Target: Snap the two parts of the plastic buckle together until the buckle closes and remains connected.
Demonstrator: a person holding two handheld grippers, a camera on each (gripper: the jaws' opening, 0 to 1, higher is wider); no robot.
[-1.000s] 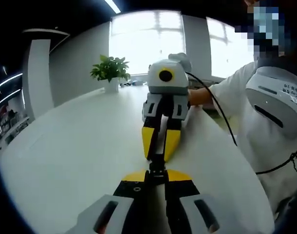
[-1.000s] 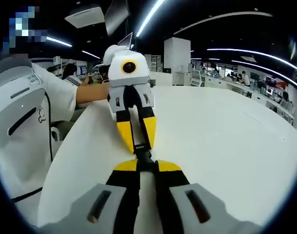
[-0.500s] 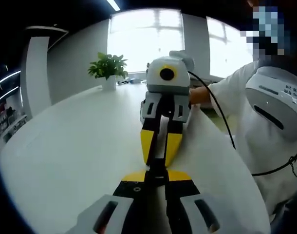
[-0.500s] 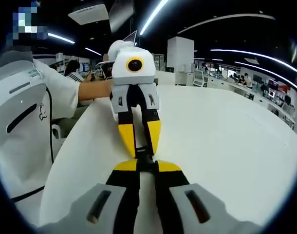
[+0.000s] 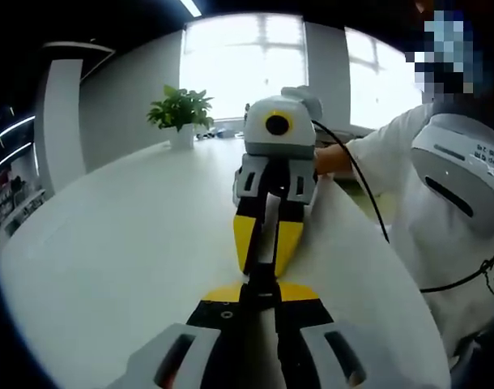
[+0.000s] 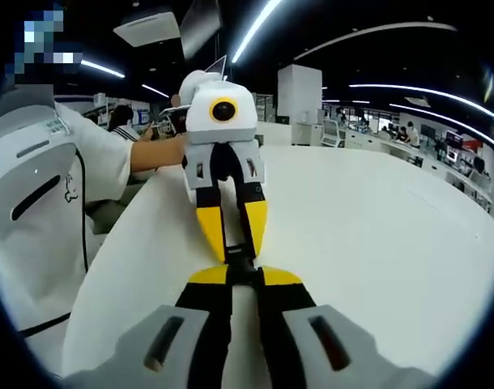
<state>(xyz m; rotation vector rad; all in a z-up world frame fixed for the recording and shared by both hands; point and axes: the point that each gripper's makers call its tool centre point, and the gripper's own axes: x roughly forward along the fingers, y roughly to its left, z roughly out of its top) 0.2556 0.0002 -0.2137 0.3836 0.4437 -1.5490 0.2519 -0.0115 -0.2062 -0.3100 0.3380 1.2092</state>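
The black plastic buckle (image 5: 261,279) sits pinched between two grippers that meet tip to tip above the white table (image 5: 125,243). My left gripper (image 5: 261,292) rises from the bottom of the left gripper view, shut on the buckle's near end. Facing it, my right gripper (image 5: 263,264) comes down with its yellow fingers (image 5: 244,235) closed on the far end. In the right gripper view the buckle (image 6: 240,263) lies between my right gripper (image 6: 235,278) and the left gripper (image 6: 232,254). The jaws hide the seam between the two buckle parts.
A person in a white shirt (image 5: 409,186) stands along the table's edge, with a hand (image 6: 162,150) behind the left gripper. A potted plant (image 5: 180,113) stands at the table's far end. A black cable (image 5: 368,194) hangs from the right gripper.
Both views have shifted very slightly with the hands. The two grippers stay tip to tip on the buckle.
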